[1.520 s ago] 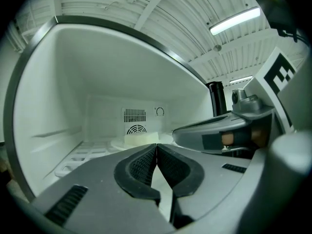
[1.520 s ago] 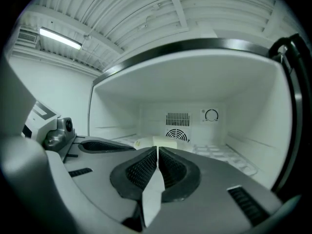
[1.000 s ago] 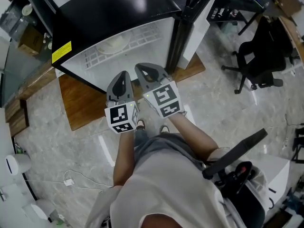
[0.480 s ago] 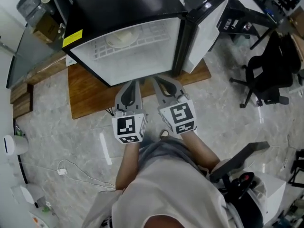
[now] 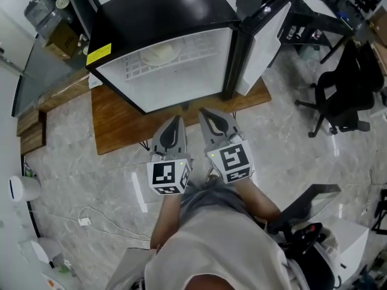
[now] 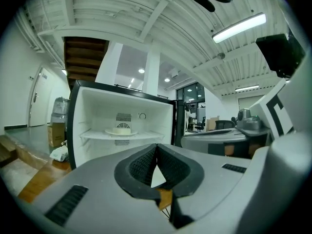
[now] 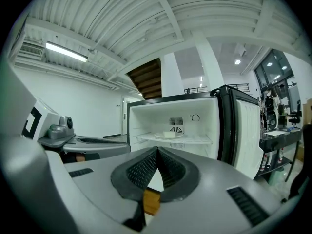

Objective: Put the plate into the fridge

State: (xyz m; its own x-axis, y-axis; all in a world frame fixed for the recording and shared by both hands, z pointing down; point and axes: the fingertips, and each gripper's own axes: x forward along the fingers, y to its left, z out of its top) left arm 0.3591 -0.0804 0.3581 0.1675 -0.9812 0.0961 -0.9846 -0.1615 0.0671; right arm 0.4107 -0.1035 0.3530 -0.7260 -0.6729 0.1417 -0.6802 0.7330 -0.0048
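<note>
A white plate (image 5: 159,54) with something pale on it rests on the wire shelf (image 5: 181,59) inside the open black fridge (image 5: 163,17). The same plate (image 6: 121,129) shows in the left gripper view, and the plate (image 7: 169,135) shows again in the right gripper view. Both grippers are held side by side in front of the fridge, a little back from its opening. My left gripper (image 5: 176,123) is shut with nothing in it. My right gripper (image 5: 208,117) is shut and empty too.
The fridge door (image 5: 261,38) stands open to the right. The fridge sits on a low wooden platform (image 5: 121,122) on a marble floor. A black office chair (image 5: 344,95) is at the right. A cardboard box (image 5: 63,41) lies at the left, a cable (image 5: 91,219) trails on the floor.
Both grippers have drawn back from the fridge opening toward the person. The view has shifted so the fridge sits farther from the grippers. The plate stays on the shelf.
</note>
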